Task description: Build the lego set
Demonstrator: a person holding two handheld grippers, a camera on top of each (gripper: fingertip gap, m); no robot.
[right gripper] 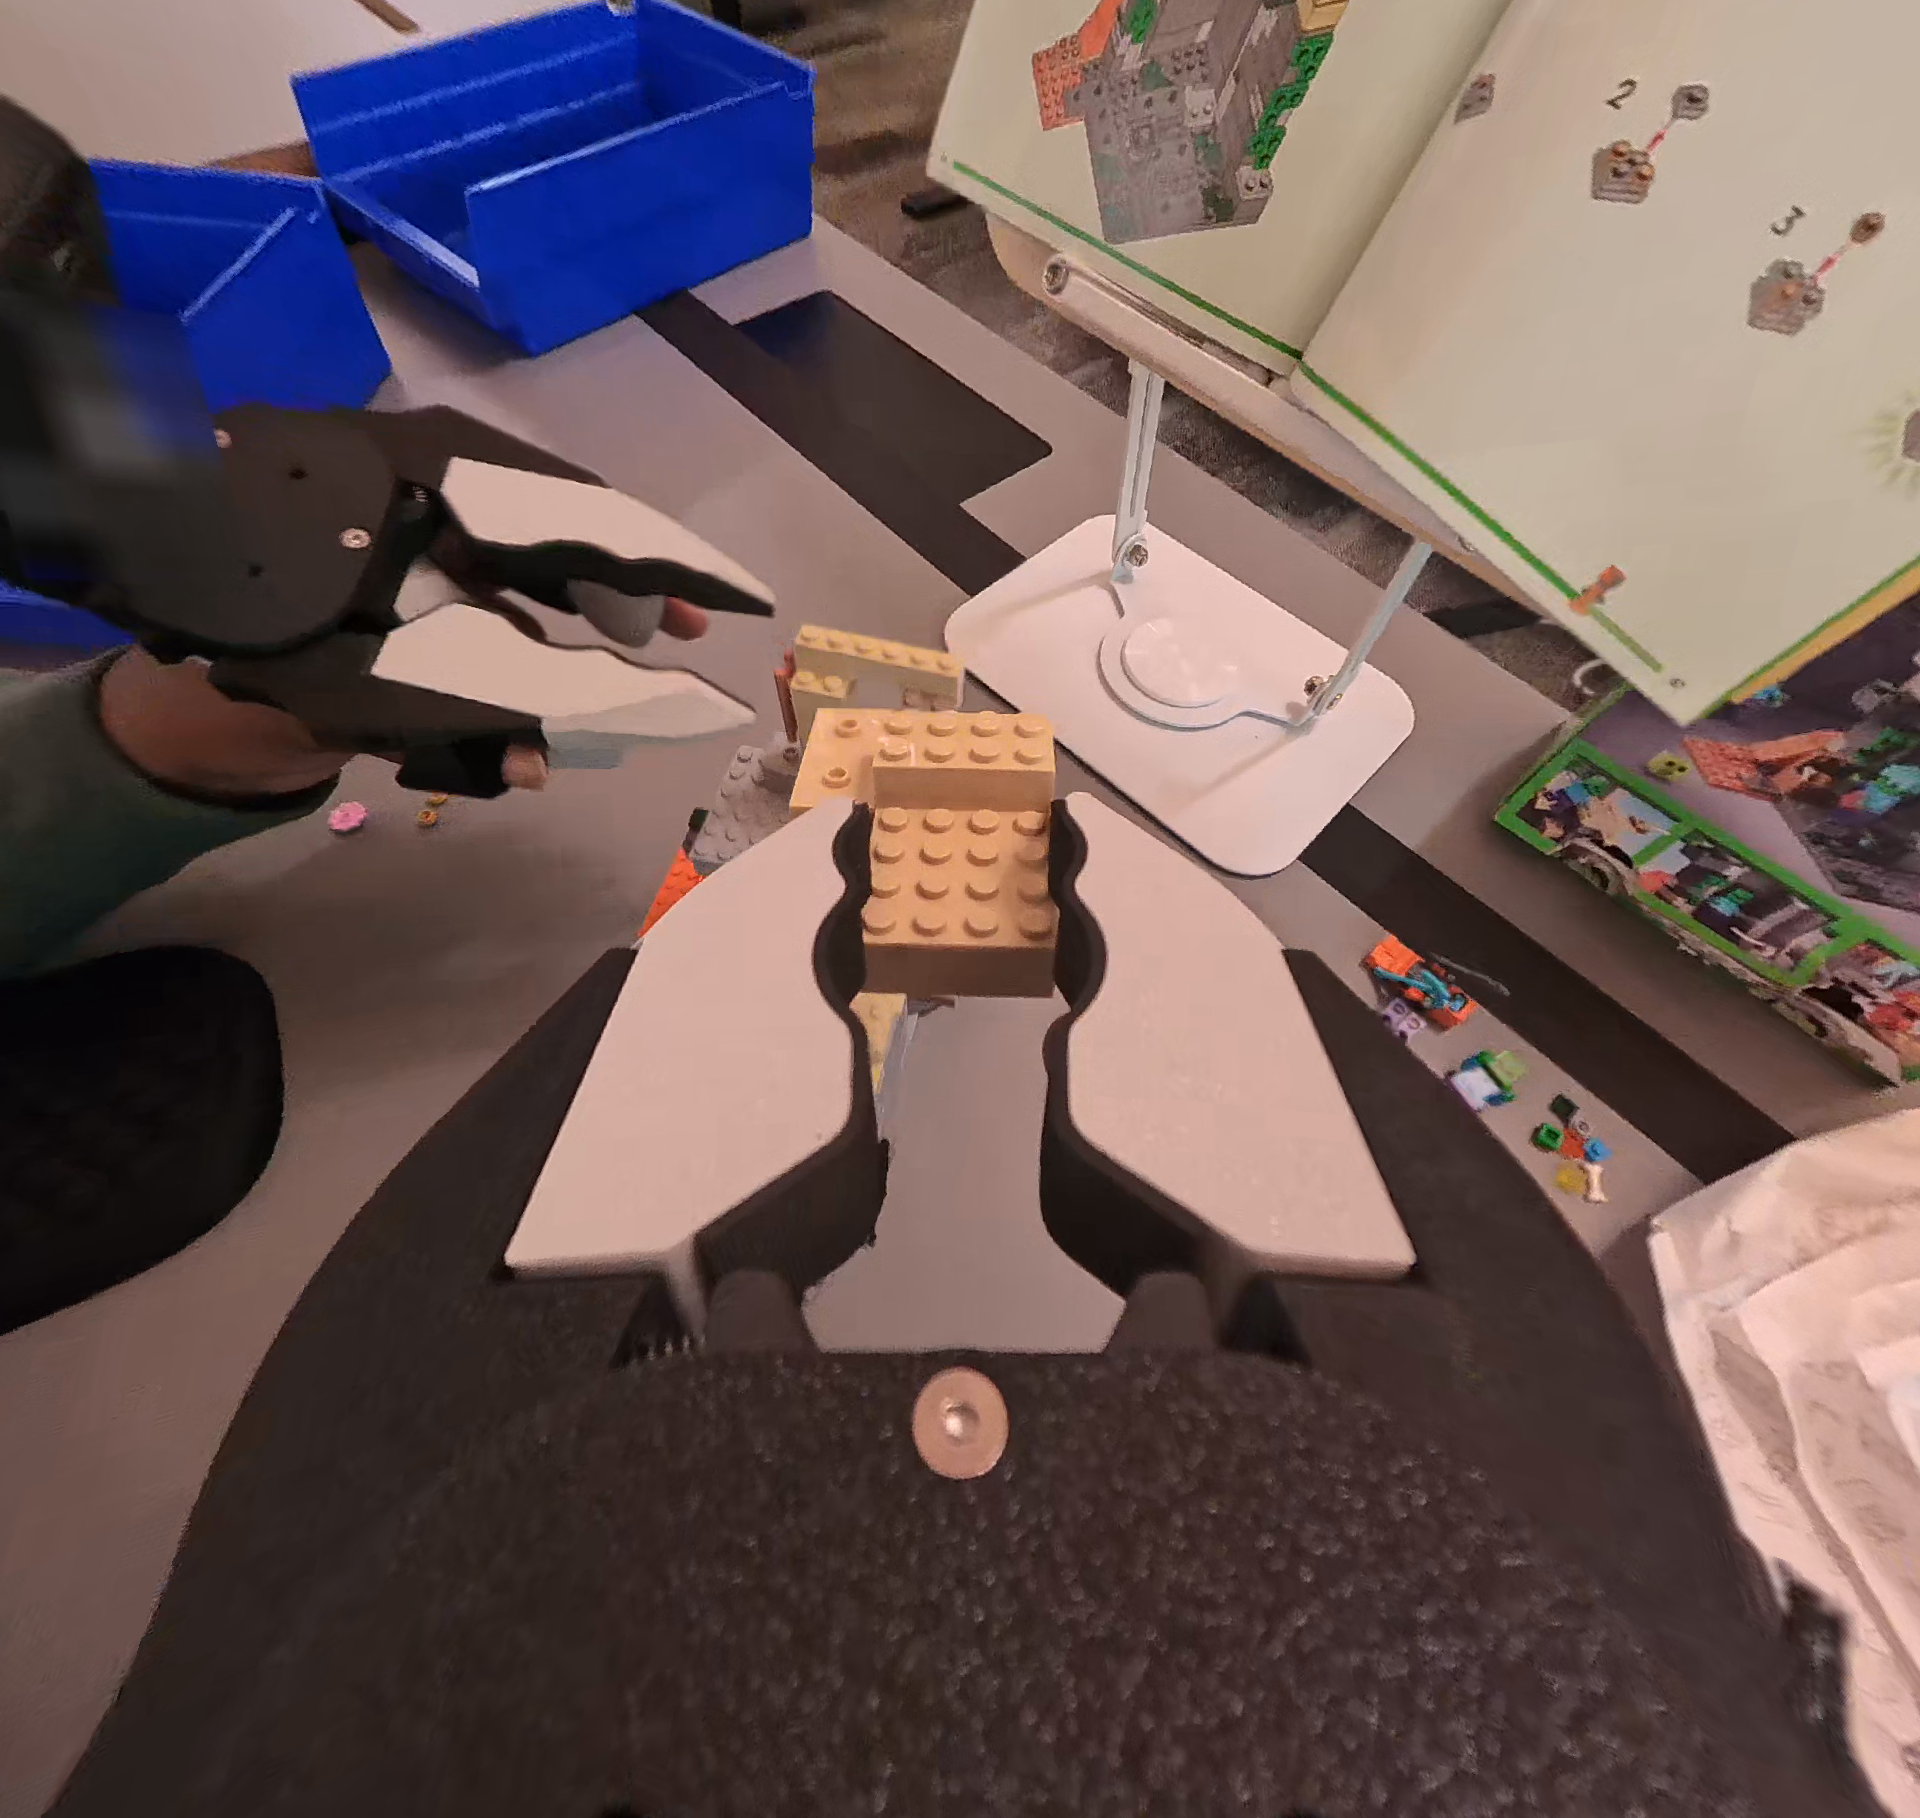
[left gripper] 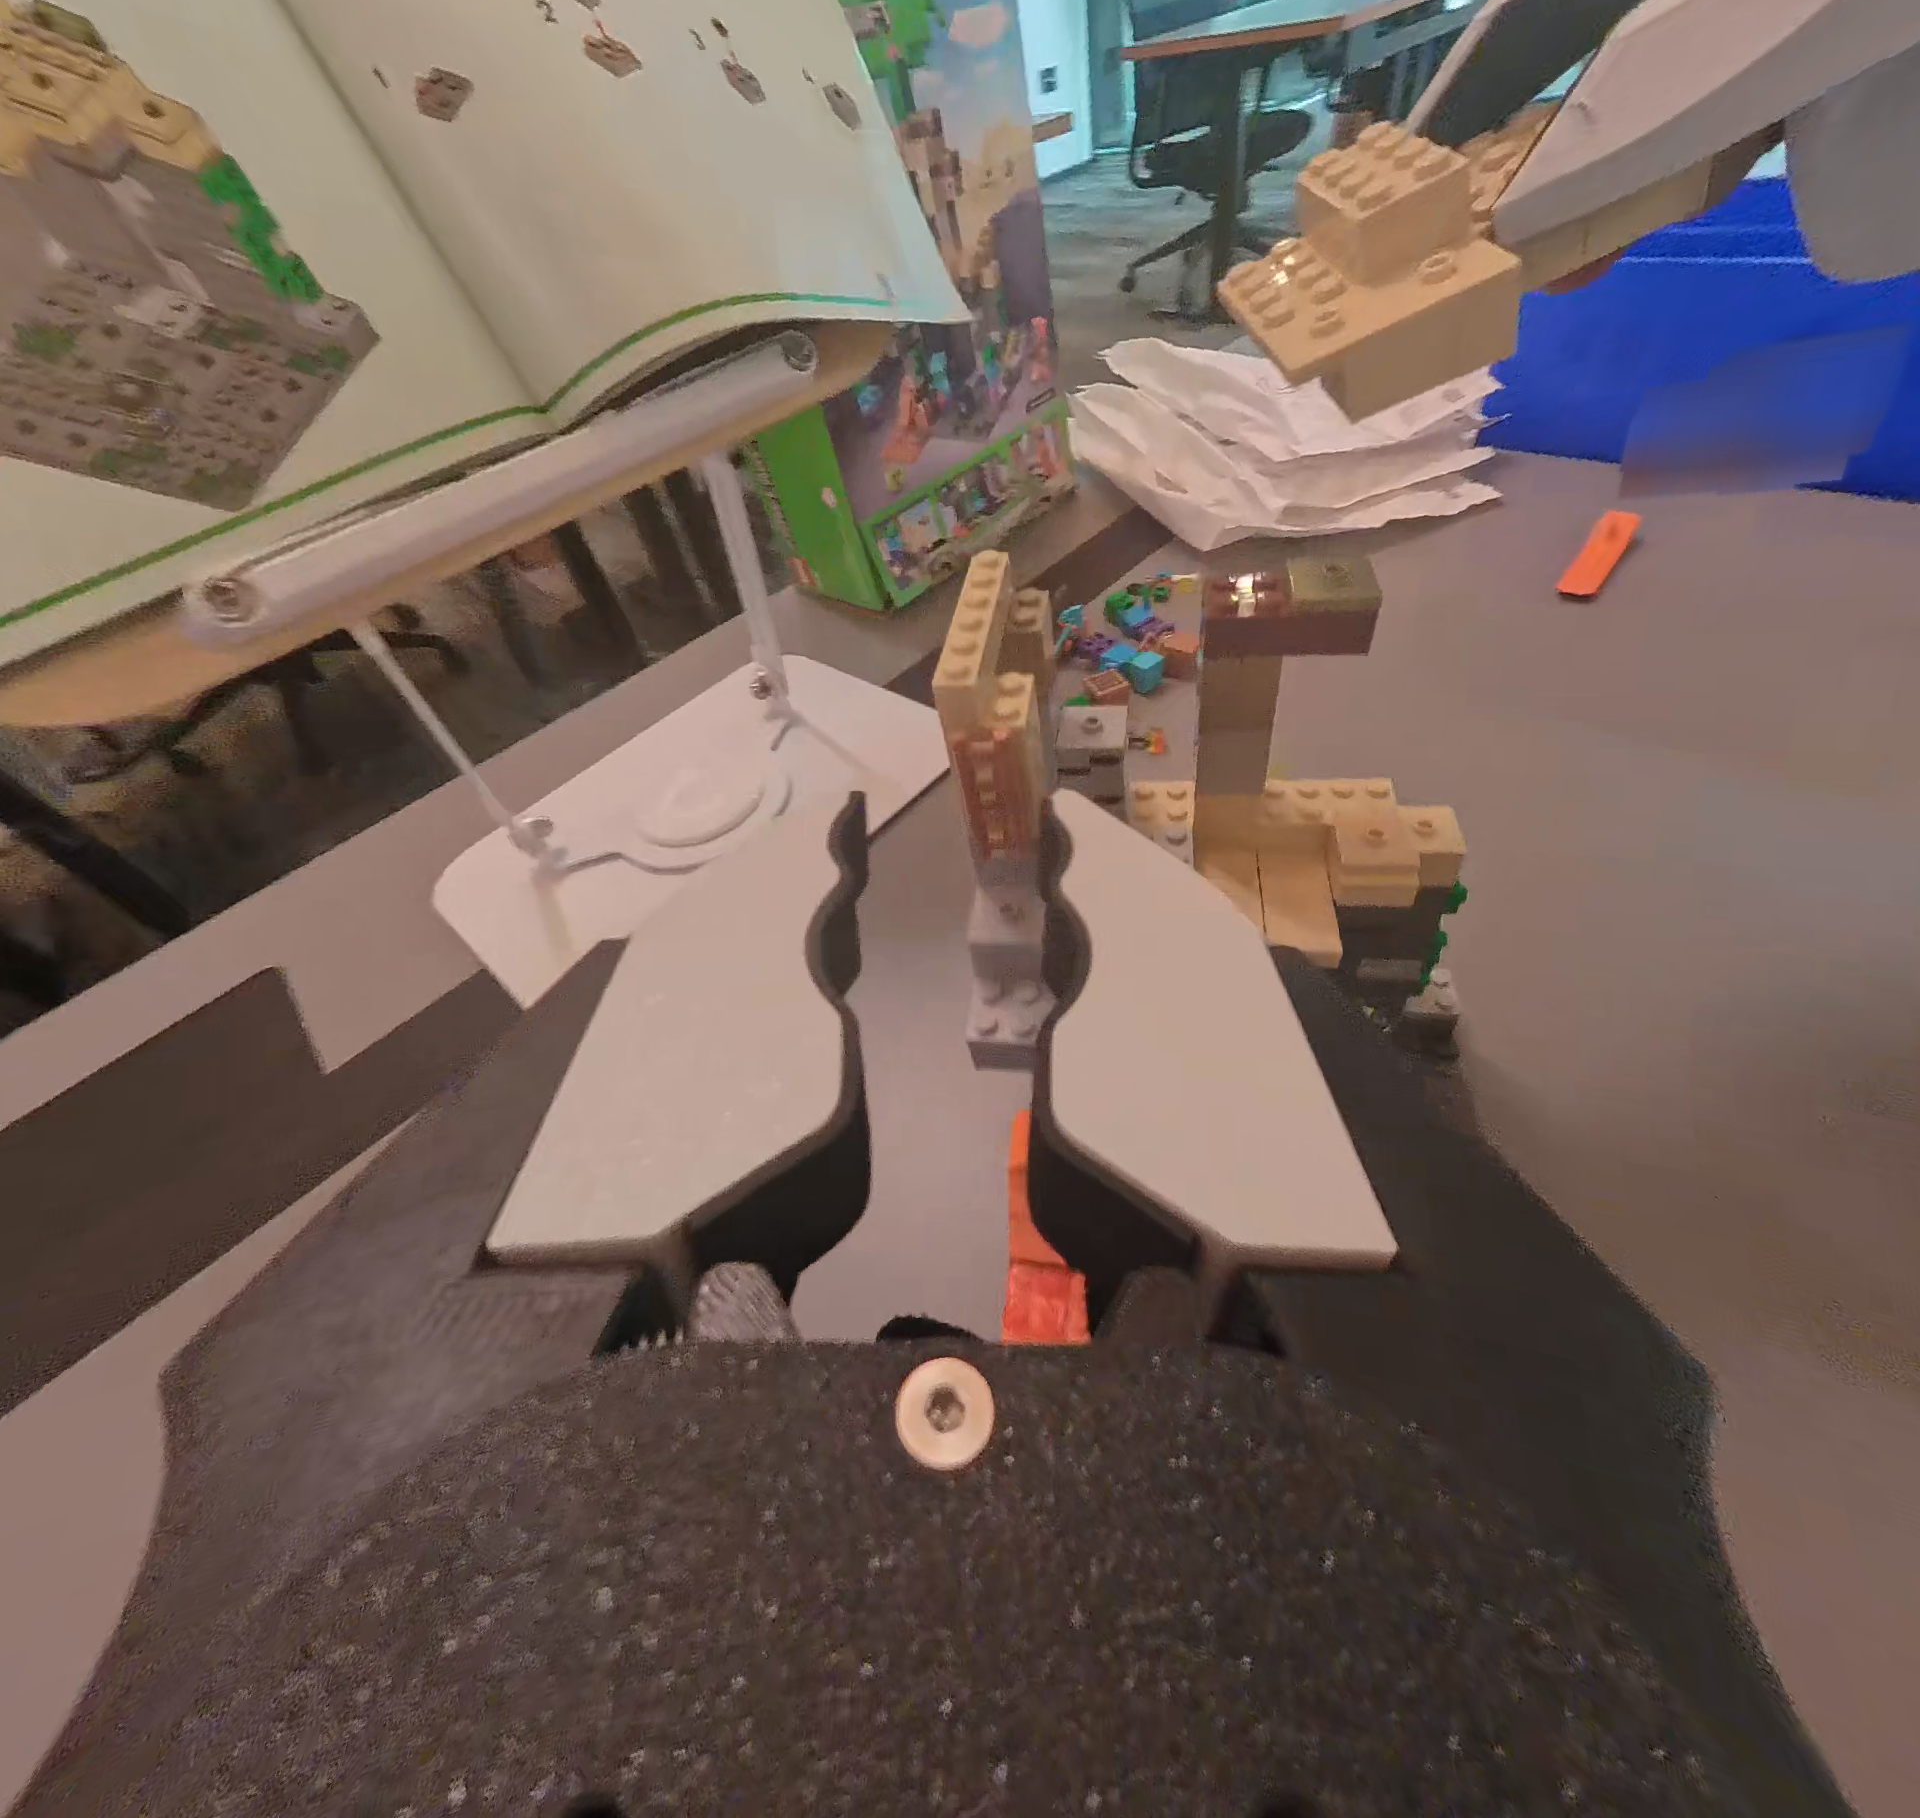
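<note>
Right wrist view shows the tan block assembly (right gripper: pixel 961 895) clamped between my right gripper (right gripper: pixel 958 833) fingers, studs facing up toward the camera, held in the air above the partial build (right gripper: pixel 878 672) on the grey table (right gripper: pixel 468 937). Its long axis runs forward, along the fingers, with the wider stepped plate end pointing away from me, toward the build.

The build, in the left wrist view, stands as a tan and grey structure (left gripper: pixel 1299 833) with a tall column — the carried assembly (left gripper: pixel 1371 282) hangs higher than it and to its right. So the coming move, I judge, is down and toward the build, keeping the studs level.

My left gripper (left gripper: pixel 951 833) is nearer to the build, low at its left side; its fingers stand apart, and I think nothing is gripped.

Behind the build stands the instruction book (right gripper: pixel 1455 158) on a white stand (right gripper: pixel 1195 708); the blue bins (right gripper: pixel 561 168) lie far left of it.
</note>
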